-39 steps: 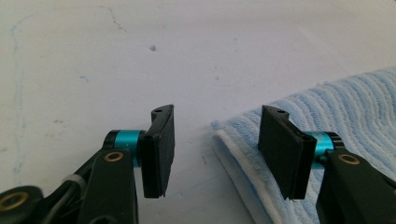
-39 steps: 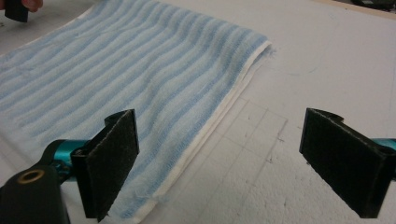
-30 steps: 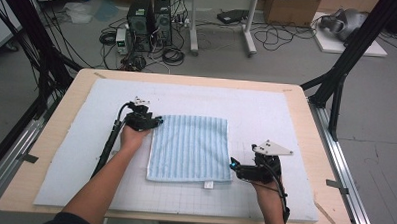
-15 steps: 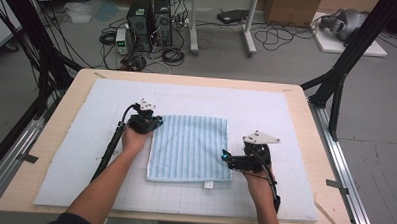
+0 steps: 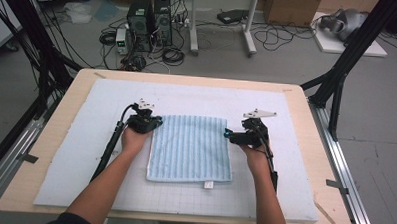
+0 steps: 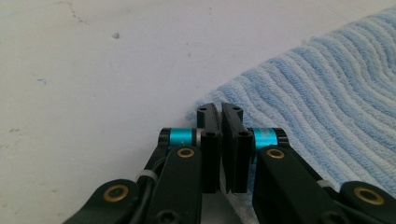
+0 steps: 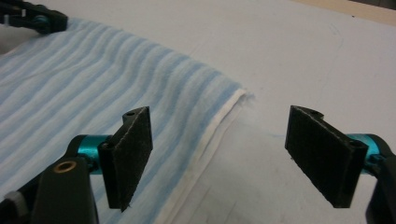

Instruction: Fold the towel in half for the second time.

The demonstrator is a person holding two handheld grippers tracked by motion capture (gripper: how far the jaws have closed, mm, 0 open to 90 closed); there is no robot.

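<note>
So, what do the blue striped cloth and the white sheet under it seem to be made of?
The light blue striped cloth looks like soft cotton terry: its ribbed, fuzzy rows and a sewn white hem show in the right gripper view. The white sheet covering the table looks like a thin matte mat, perhaps foam or felt, with a faint printed grid near the front edge; which of these it is stays unclear.

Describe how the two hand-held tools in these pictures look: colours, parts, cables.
Both tools, left and right, are black with turquoise cylinders beside flat black jaws and brass-coloured rivets on the linkages. Each carries a pale grey three-cornered plate on top and trails a black cable along the forearm. A dark sleeve edge shows at the left arm.
</note>
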